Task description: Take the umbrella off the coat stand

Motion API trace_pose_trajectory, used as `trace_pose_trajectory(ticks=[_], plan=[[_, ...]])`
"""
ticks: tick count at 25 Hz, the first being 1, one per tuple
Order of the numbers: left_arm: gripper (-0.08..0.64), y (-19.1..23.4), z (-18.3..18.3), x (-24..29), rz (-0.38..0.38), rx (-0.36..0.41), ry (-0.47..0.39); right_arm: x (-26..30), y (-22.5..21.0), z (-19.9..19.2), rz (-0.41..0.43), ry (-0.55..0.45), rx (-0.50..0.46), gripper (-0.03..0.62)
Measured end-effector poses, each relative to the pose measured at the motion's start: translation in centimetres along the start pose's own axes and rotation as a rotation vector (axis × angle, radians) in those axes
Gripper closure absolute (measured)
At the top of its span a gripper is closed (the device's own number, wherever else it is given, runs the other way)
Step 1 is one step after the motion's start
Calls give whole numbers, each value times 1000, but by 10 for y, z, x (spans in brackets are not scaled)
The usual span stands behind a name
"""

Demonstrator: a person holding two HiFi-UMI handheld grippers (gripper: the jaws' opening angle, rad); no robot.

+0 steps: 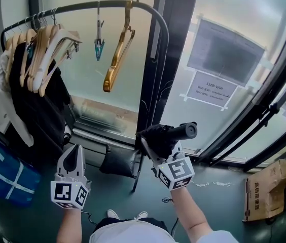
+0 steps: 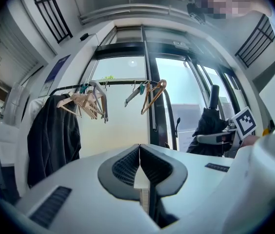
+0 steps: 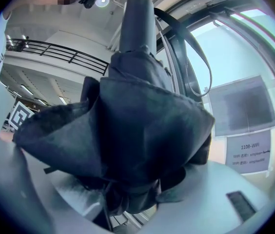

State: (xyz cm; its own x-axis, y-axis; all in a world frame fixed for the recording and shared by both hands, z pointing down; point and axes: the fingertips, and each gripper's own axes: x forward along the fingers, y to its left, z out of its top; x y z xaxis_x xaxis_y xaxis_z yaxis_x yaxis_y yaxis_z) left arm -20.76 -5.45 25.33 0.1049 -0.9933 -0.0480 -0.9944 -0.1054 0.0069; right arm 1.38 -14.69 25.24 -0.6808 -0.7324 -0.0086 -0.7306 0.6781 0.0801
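While the left tool (image 1: pixel 75 151) points level, clenched empty, the right tool (image 1: pixel 154 142) grips the umbrella (image 1: pixel 183 131).

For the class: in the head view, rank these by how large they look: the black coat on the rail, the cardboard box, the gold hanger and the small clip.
1. black coat
2. cardboard box
3. gold hanger, about as long as the box but far thinner
4. clip
This ranks looks only; their distances from the camera differ.

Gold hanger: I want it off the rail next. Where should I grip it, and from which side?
Probably the neck below its hook, from the person's side: the gold hanger hangs apart from the others on the rail, arms slanting down-left, leaving that narrow part open.
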Motion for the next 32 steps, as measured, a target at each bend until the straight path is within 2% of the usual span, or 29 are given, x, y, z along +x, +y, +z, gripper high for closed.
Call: trace_pose_trajectory(ticks=[6, 12, 17, 26, 32], plan=[[537, 5, 0, 0, -5, 2, 1, -35, -29, 7, -58, -1, -5, 331], [537, 22, -1, -7, 22, 18, 14, -66, -48, 14, -103, -2, -30, 331], [537, 43, 0, -15, 63, 23, 20, -96, -54, 8, -132, 42, -45, 331], [537, 66, -17, -20, 116, 62, 64, -140, -67, -13, -252, 129, -49, 331], [537, 79, -33, -29, 162, 40, 92, -158, -65, -31, -297, 144, 40, 331]])
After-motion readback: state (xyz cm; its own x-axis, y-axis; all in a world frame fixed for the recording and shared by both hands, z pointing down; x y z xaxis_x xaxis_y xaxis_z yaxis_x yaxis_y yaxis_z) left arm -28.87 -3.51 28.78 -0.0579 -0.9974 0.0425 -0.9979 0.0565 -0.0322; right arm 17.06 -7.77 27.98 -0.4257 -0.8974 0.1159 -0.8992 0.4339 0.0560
